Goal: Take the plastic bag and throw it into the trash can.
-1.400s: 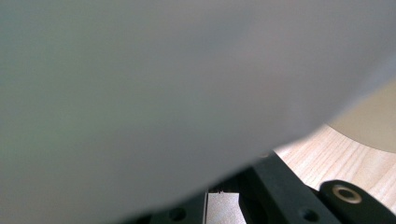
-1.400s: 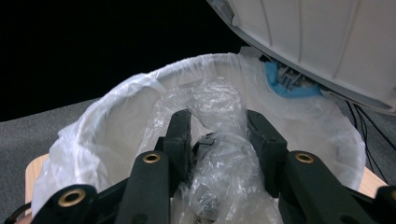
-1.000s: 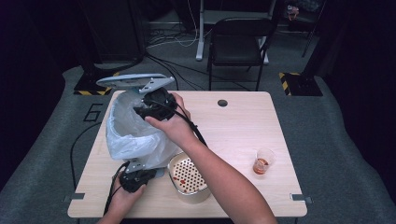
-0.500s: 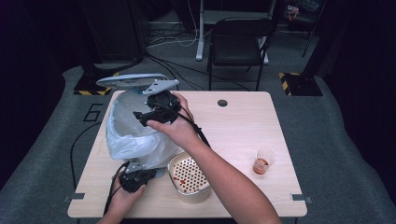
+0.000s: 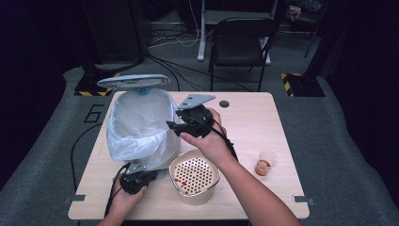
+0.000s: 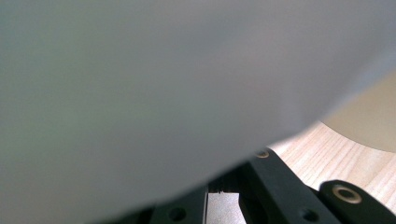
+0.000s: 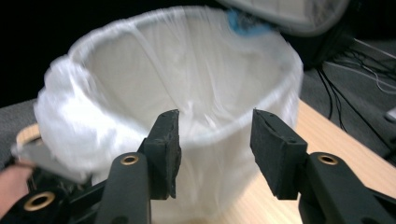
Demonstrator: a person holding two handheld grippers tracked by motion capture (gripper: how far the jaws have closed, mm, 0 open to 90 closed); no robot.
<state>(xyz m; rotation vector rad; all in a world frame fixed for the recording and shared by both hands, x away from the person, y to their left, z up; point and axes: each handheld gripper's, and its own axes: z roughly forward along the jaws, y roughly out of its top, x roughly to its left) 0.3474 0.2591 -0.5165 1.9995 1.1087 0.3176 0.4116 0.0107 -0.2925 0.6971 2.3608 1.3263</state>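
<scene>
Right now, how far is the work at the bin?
Done: the lid of the bin stands open. In hand: the left hand-held gripper sits at the bin base; the right hand-held gripper, open, empty, is beside its rim. Left: red bits lie in the strainer bowl.

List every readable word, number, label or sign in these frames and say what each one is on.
"6": large pale numeral on the grey floor mat, left of the table.
Yellow-and-black hazard stripes, no wording: on the black floor base behind the table's right side.
No text can be made out on the bin liner, strainer pot, cup or either gripper.
</scene>
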